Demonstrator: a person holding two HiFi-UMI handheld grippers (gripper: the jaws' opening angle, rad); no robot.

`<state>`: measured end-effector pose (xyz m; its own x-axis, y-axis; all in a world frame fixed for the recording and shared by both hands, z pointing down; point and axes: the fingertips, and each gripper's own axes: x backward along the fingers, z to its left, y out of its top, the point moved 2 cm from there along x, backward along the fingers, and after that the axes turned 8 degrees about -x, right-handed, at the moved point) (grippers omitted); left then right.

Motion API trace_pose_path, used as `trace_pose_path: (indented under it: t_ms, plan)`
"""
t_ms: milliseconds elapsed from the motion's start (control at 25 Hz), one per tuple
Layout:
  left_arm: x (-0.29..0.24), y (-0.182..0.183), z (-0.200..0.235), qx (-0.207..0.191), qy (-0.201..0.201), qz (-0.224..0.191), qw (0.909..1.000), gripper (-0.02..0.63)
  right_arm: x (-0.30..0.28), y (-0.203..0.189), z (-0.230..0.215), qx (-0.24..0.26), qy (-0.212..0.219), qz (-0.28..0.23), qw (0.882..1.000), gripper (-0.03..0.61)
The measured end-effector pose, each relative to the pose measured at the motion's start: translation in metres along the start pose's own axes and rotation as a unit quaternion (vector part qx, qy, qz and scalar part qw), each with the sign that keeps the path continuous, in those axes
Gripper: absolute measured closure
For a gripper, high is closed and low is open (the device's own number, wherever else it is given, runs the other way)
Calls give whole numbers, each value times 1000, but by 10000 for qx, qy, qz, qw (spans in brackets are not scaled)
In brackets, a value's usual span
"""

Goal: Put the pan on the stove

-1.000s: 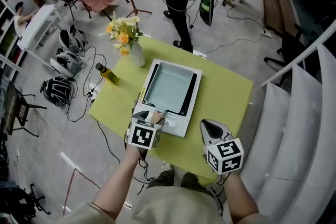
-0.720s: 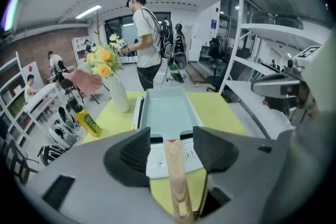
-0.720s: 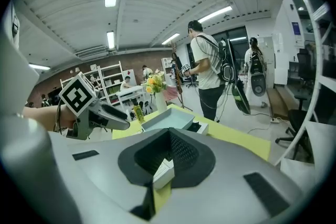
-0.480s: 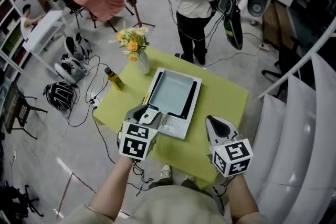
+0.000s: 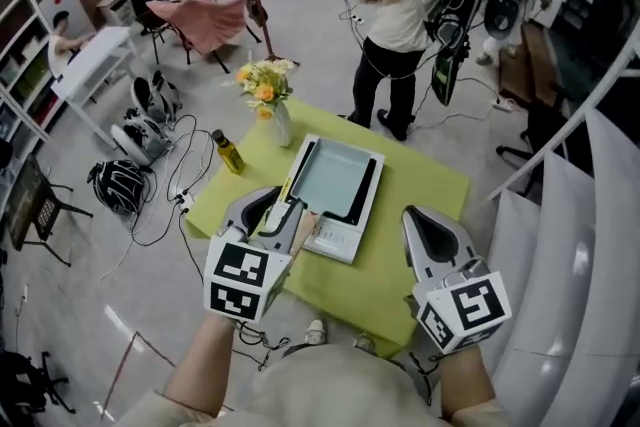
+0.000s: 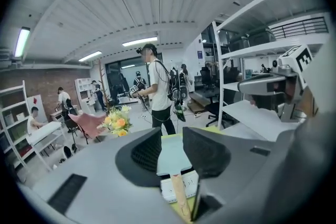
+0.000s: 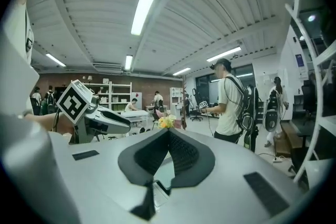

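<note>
pan [image 5: 330, 177]: on the stove [image 5: 338, 241], middle of frame | left gripper [image 5: 278, 205]: jaws half apart, just been closing, holding nothing | right gripper [image 5: 425, 223]: jaws pressed together (empty) | risk: we could bump the handle [image 6: 177, 194], sliding the pan off

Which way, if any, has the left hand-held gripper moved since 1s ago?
Yes: the left hand-held gripper rose off the stove's near edge toward the camera; jaws just been closing, empty.
</note>
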<state>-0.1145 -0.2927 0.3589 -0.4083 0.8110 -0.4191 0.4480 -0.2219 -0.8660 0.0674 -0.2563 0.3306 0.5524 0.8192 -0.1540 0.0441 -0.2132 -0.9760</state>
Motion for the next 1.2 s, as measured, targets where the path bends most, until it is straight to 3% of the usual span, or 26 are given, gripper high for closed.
trace_pose_path:
  t_ms: [160, 520, 840, 1080, 1200]
  plan:
    - [26, 21, 2, -145, 169, -347, 9992, 552, 19, 24, 11, 86, 24, -324, 9994, 572]
    - [66, 39, -8, -318, 311, -1283, 9907, 606, 47, 28, 23, 211, 49, -417, 9989, 572]
    - [60, 6, -28, -216, 248, -1070, 9937, 606, 51, -9, 24, 74, 171, 66, 9998, 572]
    - [55, -22, -28, 219, 376, -923, 9948, 607, 49, -35, 24, 32, 235, 382, 9990, 572]
    - [55, -27, -27, 240, 359, -809, 9958, 607, 49, -38, 25, 19, 267, 407, 9988, 572]
